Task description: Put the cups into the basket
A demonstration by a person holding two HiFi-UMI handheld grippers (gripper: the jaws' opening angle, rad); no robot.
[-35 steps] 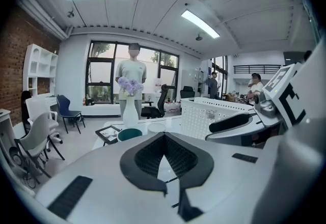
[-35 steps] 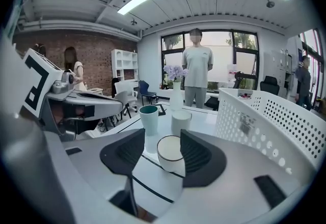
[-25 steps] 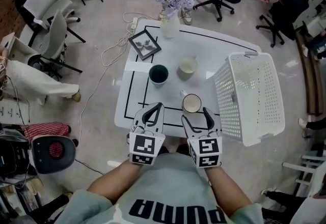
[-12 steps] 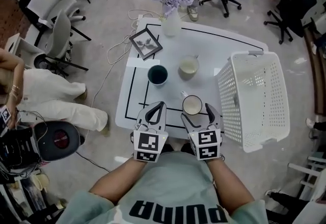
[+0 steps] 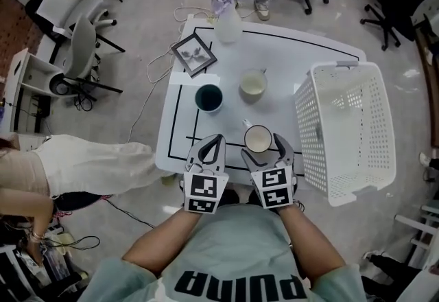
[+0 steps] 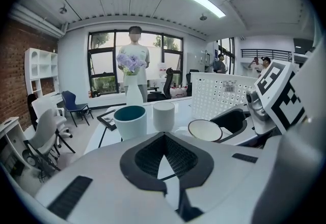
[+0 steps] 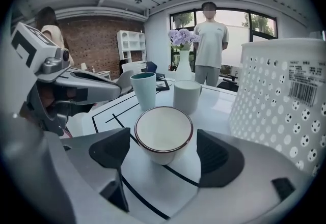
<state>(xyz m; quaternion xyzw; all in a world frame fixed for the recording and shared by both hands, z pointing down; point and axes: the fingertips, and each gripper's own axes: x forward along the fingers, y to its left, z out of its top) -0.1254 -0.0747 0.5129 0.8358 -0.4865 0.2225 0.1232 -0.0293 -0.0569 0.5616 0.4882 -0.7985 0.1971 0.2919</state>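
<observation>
1. White with a dark red rim, the nearest cup [image 7: 163, 134] stands upright on the table [image 7: 216, 116] between the jaws of the right gripper [image 7: 162, 152]. A gap is left on each side, and the cup is touched by neither pad.
2. The step in hand is judged to be the grasp. The jaws should be carried further forward and lower until the cup's wall is flanked below the rim. The cup should be kept centred so that it is not nudged or tipped as they close.
3. The right jaws have just been opening and are spread wide; nothing is gripped.
4. The left gripper [image 6: 164, 139] is clenched on nothing, its jaws brought together.
5. Beyond the right gripper, a teal-lined cup [image 7: 143, 89] and a cream mug [image 7: 186, 95] are seen. The white basket [image 7: 285, 101] stands just to its right.
</observation>
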